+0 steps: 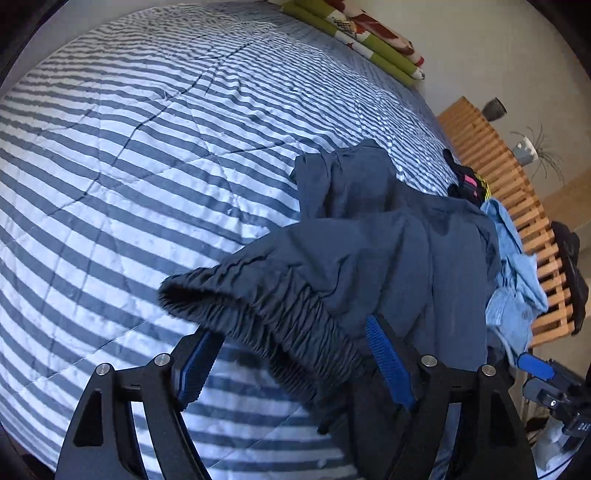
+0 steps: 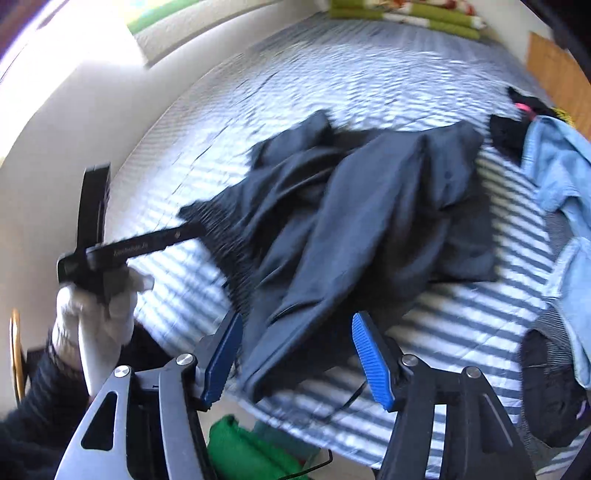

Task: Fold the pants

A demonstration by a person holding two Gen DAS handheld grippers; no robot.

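Observation:
Dark navy pants [image 1: 388, 236] lie crumpled on the striped bed [image 1: 147, 166]. Their elastic waistband [image 1: 258, 306] is raised and drapes across the gap of my left gripper [image 1: 291, 328]. That gripper's jaws stand wide apart, open, and the left fingertip is hidden under the band. In the right wrist view a pants leg [image 2: 332, 229] runs toward the bed's near edge and passes between the blue pads [image 2: 369, 354] of my right gripper [image 2: 297, 321], which is open. The left gripper [image 2: 147, 243], held by a white-gloved hand [image 2: 92, 306], reaches the waistband from the left.
A light-blue denim garment [image 2: 557, 166] and black clothes [image 2: 517, 114] lie on the bed's right side. A wooden slatted frame [image 1: 517, 192] borders that side. Folded green floral bedding [image 1: 369, 33] sits at the far end. Something green [image 2: 240, 450] lies below the near edge.

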